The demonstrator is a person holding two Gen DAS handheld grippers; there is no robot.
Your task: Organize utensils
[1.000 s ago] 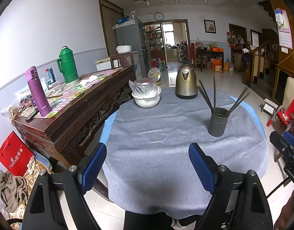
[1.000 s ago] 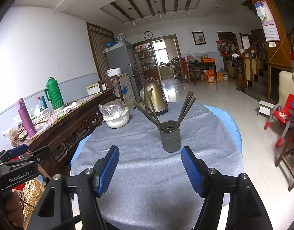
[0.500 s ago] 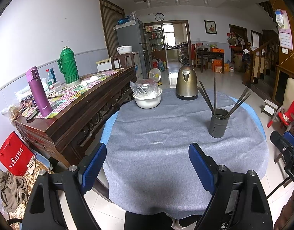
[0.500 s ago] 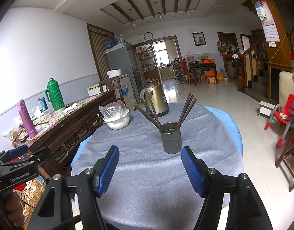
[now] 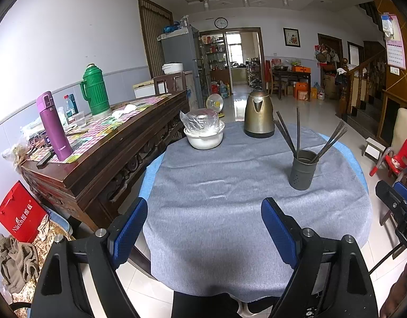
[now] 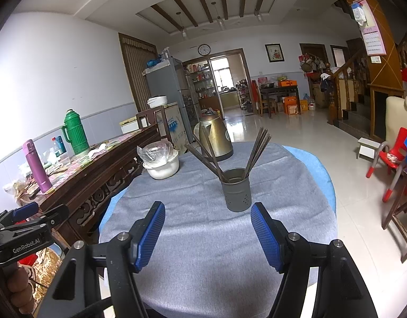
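Note:
A grey perforated metal holder point(image 5: 302, 169) stands upright on the round table's grey cloth point(image 5: 230, 190), right of centre, with several dark chopsticks point(image 5: 297, 132) fanning out of it. It also shows in the right wrist view point(image 6: 236, 193), with the chopsticks point(image 6: 256, 152) leaning left and right. My left gripper point(image 5: 203, 228) is open and empty, above the table's near edge. My right gripper point(image 6: 207, 234) is open and empty, just short of the holder. The left gripper also shows at the left edge of the right wrist view point(image 6: 25, 228).
A brass-coloured kettle point(image 5: 258, 116) and a white bowl covered with plastic point(image 5: 204, 133) stand at the table's far side. A dark wooden sideboard point(image 5: 102, 148) with a purple flask point(image 5: 53, 127) and green thermos point(image 5: 94, 94) runs along the left. Red child chairs point(image 6: 391, 156) stand right.
Both grippers have edged slightly forward toward the table; the holder looks a little nearer in the right wrist view. Both stay open and nothing on the table has moved.

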